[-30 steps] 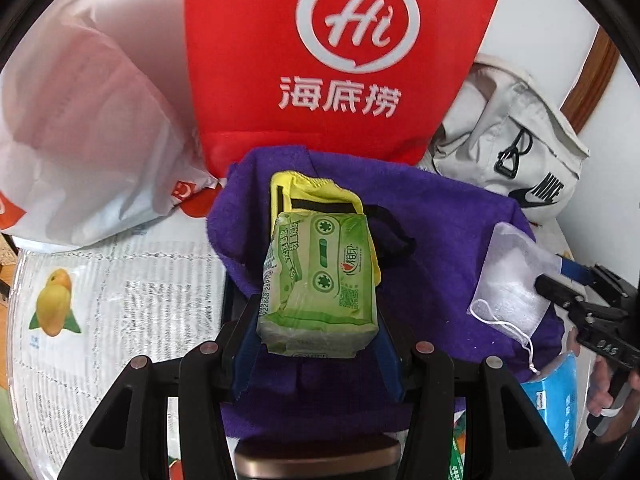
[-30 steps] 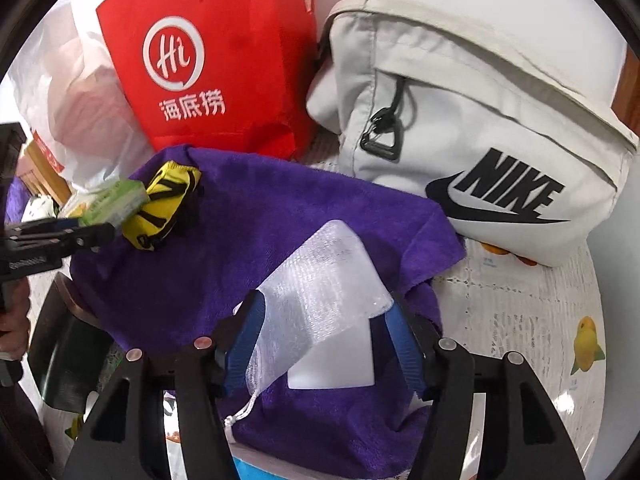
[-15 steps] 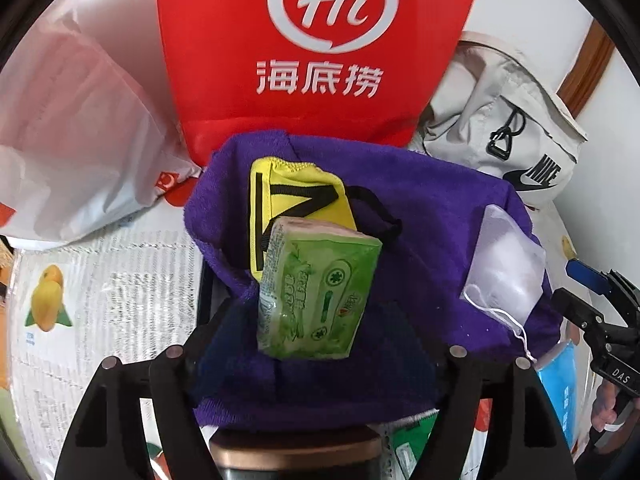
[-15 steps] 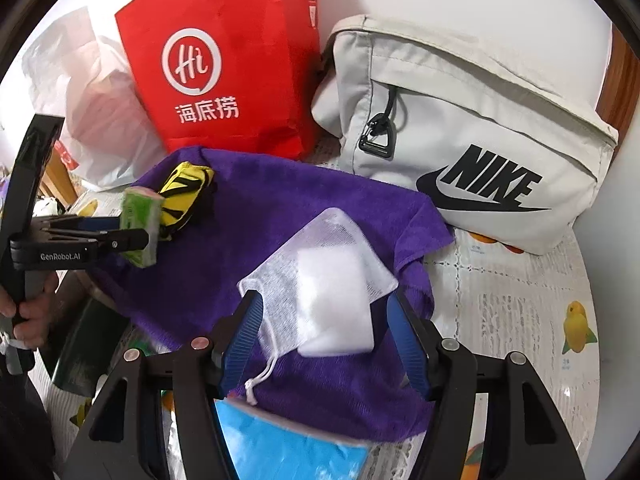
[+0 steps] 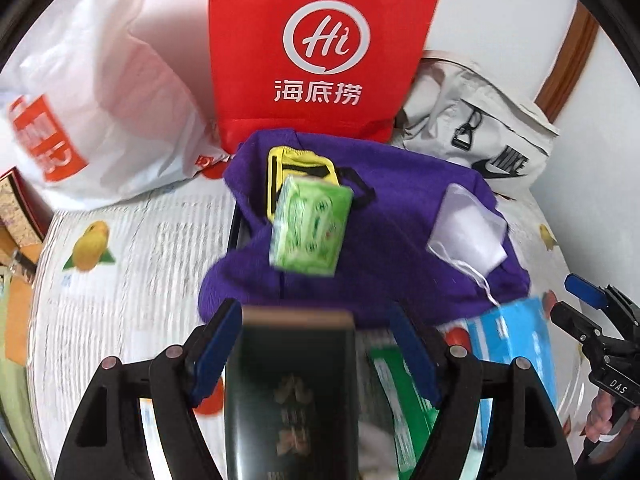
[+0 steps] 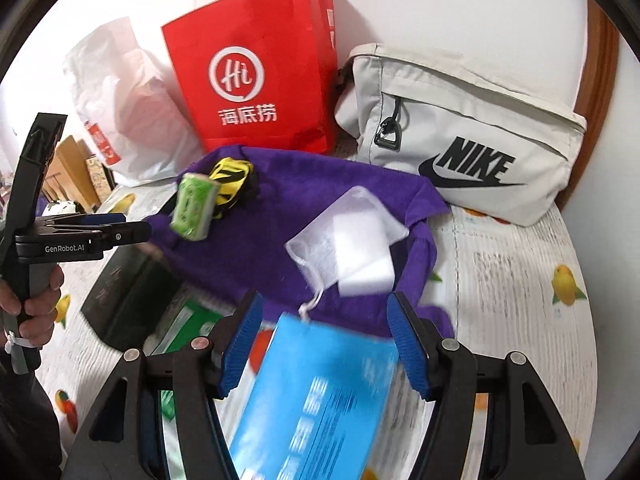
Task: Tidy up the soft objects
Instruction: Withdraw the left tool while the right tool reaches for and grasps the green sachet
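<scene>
Left gripper [image 5: 316, 344]: your jaws stand wide, holding nothing.
Right gripper [image 6: 324, 336]: wide too, holding nothing.
Tissue pack [image 5: 310, 228]: on the purple cloth [image 5: 392, 216], leaning on the yellow pouch [image 5: 300, 160].
Mesh bag [image 6: 348, 248]: on the cloth's right part.
Risk: the tilted pack may topple; the bag's cord [image 6: 312, 304] could snag a finger.
Room: boxes crowd the table's near edge; bags wall the far edge.

Two black plastic grippers: left gripper [image 5: 316, 354], right gripper [image 6: 324, 340]. Ribbed blue pads [image 6: 408, 346] inside the fingers, silver screws [image 6: 447, 345] at the pivots, "GenRobot.AI" in white along one side, "DAS" on the other. Hand [image 6: 34, 300] around a grey handle, white tie below.
</scene>
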Motion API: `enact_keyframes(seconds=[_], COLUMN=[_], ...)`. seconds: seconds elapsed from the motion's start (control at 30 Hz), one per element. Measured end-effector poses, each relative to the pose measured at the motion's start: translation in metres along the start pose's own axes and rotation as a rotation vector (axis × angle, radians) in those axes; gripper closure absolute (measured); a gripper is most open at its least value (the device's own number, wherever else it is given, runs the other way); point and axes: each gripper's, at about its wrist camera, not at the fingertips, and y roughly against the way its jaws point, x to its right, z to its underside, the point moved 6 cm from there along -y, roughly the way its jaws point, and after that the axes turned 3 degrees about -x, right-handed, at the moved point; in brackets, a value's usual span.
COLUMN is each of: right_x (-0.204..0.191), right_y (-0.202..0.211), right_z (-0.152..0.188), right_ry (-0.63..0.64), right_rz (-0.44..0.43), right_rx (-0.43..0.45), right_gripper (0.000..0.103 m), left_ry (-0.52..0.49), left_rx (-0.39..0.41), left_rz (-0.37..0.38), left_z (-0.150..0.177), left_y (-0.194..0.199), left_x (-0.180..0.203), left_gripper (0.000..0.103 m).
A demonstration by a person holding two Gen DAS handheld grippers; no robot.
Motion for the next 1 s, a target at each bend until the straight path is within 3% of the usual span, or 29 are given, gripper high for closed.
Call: enact_keyframes(seconds=[0.23,0.53,0.77,1.0], right_x=[-0.024,-0.073,-0.105,-0.121], right_y=[0.024,0.013,-0.009,-0.044], right_z=[0.037,0.070,0.065,0.054], right_ry=[-0.009,0.007,0.005,-0.023], right_rz=[-0.060,-0.133,-0.167,-0.142], right_rx=[-0.005,-0.057,-0.087,-0.158], right_gripper=[0.039,0.039,0.039,0.039], left_ry=[0.023,0.064,0.092,0.126], left_rx=[0.034,0.017,0.010,0.013], left_rz=[-0.037,-0.050,-0.084,-0.084], left_z=[0.042,0.100,0.129,0.129], left_y=[0.032,0.045,0.044,0.036], left_x=[-0.004,-0.028,-0.059,-0.082], left_gripper=[0.028,0.028,0.028,0.028])
